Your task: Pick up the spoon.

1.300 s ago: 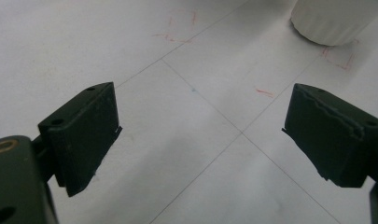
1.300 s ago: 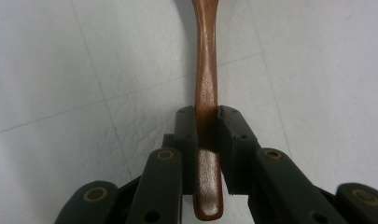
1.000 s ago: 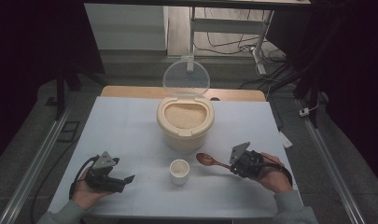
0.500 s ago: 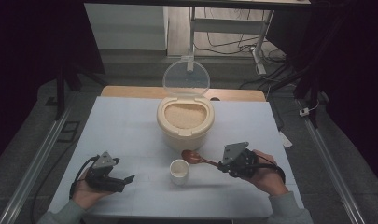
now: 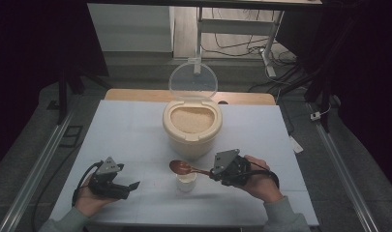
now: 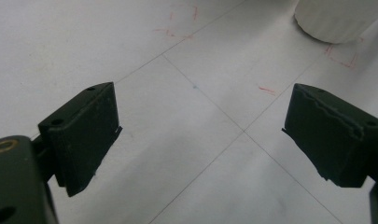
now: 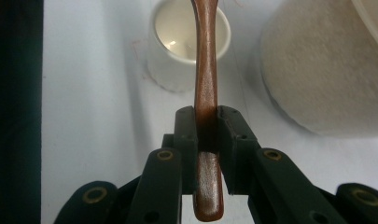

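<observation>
Your right gripper (image 5: 218, 170), lower right of centre in the high view, has its jaws clamped on a brown wooden spoon (image 5: 183, 167). Over the last second you have swung the spoon leftward, so its bowl now hangs above the small white cup (image 5: 186, 182), just in front of the open rice container (image 5: 192, 126) (probably heading for a scoop). Your left gripper (image 5: 123, 188) rests at lower left on the worktop (image 5: 130, 130), jaws wide and empty.
</observation>
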`<state>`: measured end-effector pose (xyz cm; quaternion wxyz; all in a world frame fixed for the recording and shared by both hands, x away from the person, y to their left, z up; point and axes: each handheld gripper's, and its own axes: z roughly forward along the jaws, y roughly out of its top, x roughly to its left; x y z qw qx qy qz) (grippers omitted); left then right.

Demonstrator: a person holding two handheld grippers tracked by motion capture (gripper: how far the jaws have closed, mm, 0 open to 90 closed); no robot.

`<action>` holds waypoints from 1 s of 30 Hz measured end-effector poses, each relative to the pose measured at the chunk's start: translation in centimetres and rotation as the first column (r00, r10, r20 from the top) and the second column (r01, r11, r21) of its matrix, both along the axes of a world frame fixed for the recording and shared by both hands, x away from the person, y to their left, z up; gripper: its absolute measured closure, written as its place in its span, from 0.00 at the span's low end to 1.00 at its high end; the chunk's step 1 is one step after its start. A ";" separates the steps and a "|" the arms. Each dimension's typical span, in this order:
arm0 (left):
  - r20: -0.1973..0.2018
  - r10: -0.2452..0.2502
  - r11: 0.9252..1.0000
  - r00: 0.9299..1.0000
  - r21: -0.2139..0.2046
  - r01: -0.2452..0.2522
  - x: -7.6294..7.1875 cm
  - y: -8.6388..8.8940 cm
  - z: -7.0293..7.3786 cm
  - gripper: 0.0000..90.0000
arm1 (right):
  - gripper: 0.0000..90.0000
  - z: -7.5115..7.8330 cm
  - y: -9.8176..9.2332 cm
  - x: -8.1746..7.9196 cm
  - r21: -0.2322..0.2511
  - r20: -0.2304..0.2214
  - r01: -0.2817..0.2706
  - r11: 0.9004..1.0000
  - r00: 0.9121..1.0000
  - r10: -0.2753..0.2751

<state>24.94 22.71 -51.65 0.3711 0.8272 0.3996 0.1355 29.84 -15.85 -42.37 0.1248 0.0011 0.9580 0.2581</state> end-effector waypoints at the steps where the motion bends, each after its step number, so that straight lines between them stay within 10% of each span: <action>1: 0.001 0.000 1.000 1.000 0.000 0.000 0.0 0.0 0.0 0.11 | 0.87 0.1 0.1 -0.1 -0.015 0.009 0.000 1.000 1.000 0.000; 14: 0.014 0.001 1.000 1.000 -0.018 -0.001 -0.2 0.1 0.8 0.11 | 0.87 -0.4 0.7 -0.2 -0.001 0.011 -0.001 1.000 1.000 0.001; 21: 0.145 -0.068 0.994 0.987 -0.075 0.079 -1.4 -1.2 7.0 0.12 | 0.87 -0.7 1.2 0.0 -0.016 0.010 -0.004 1.000 1.000 0.004; 30: 0.182 -0.185 0.980 0.966 -0.042 0.195 -0.7 -4.5 10.7 0.13 | 0.87 -0.6 1.8 -0.3 -0.024 0.015 -0.011 1.000 1.000 0.011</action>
